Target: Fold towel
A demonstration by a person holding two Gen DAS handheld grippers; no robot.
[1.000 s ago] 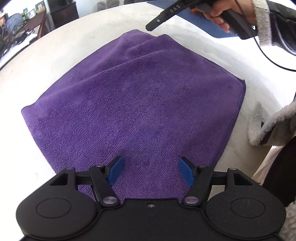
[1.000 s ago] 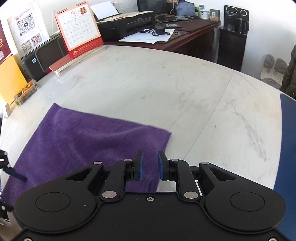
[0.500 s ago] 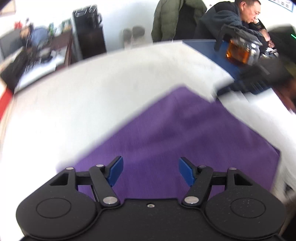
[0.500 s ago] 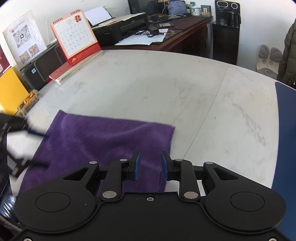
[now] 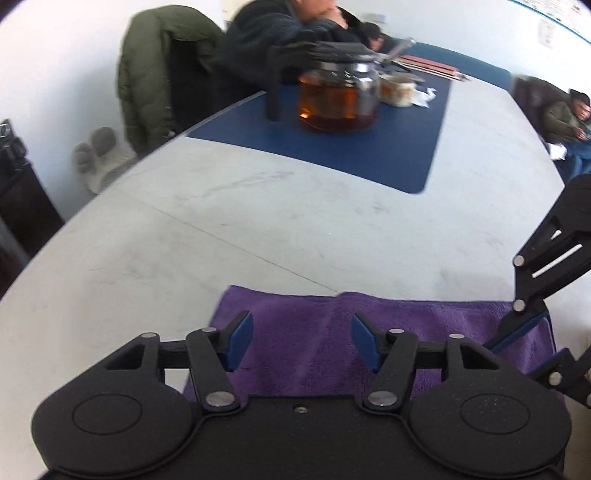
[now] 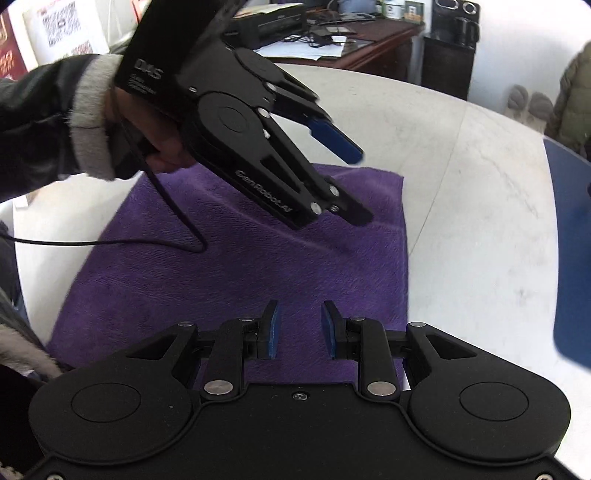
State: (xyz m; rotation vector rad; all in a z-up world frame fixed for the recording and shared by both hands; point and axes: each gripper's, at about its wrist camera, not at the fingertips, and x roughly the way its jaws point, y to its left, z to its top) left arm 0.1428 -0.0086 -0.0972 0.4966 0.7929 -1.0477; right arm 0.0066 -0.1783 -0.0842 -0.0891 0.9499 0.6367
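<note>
A purple towel (image 5: 424, 325) (image 6: 221, 288) lies folded and flat on the white table (image 5: 184, 229). My left gripper (image 5: 302, 341) hovers over the towel's far edge; its jaws are closing, with nothing pinched between the blue pads. The right wrist view shows the left gripper (image 6: 354, 182) held by a hand (image 6: 162, 144), tilted down above the towel. My right gripper (image 6: 301, 328) stands over the towel's near right part, with a narrow gap between its pads and nothing in it. The right gripper (image 5: 528, 343) also shows at the right edge of the left wrist view.
A blue mat (image 5: 351, 147) beyond the towel carries a glass teapot (image 5: 338, 99) of tea and a cup (image 5: 397, 90). People sit behind the table's far side. The left gripper's cable (image 6: 177, 214) hangs over the towel. A desk with a printer (image 6: 269, 22) stands at the back.
The left gripper swung from over the towel's middle to its edge and rolled, and its jaws narrowed. The right gripper moved over the towel and its gap widened slightly.
</note>
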